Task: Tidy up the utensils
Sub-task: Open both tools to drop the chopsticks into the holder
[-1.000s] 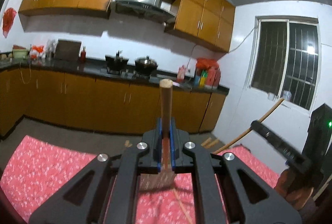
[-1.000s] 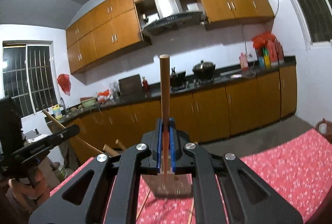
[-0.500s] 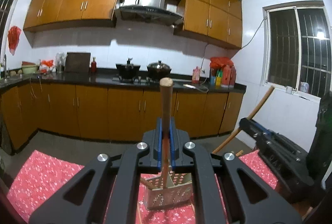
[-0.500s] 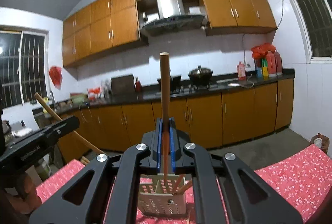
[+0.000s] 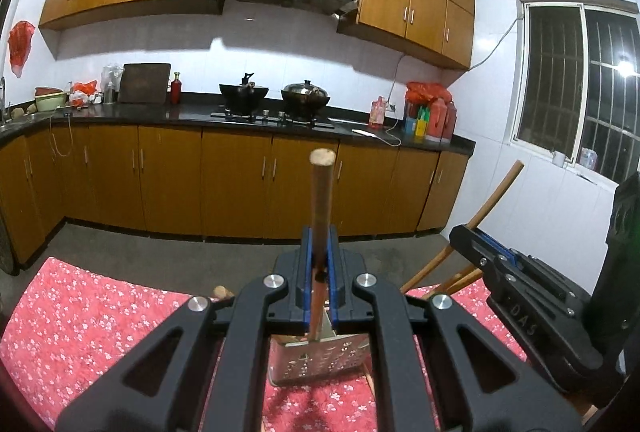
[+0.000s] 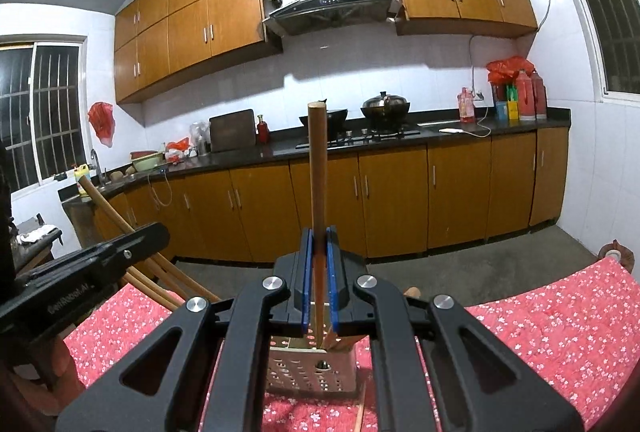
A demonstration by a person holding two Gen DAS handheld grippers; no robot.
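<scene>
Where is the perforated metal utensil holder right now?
In both wrist views, the perforated metal utensil holder stands on the red floral cloth, bottom centre, directly beyond the gripper fingertips.

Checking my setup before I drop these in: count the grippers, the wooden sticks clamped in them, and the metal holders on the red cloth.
Grippers: 2 (left gripper, right gripper)
Clamped wooden sticks: 2 (left stick, right stick)
Perforated metal holder: 1
Total: 5

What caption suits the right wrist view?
Right gripper holds a wooden stick upright above the perforated metal holder.
</scene>
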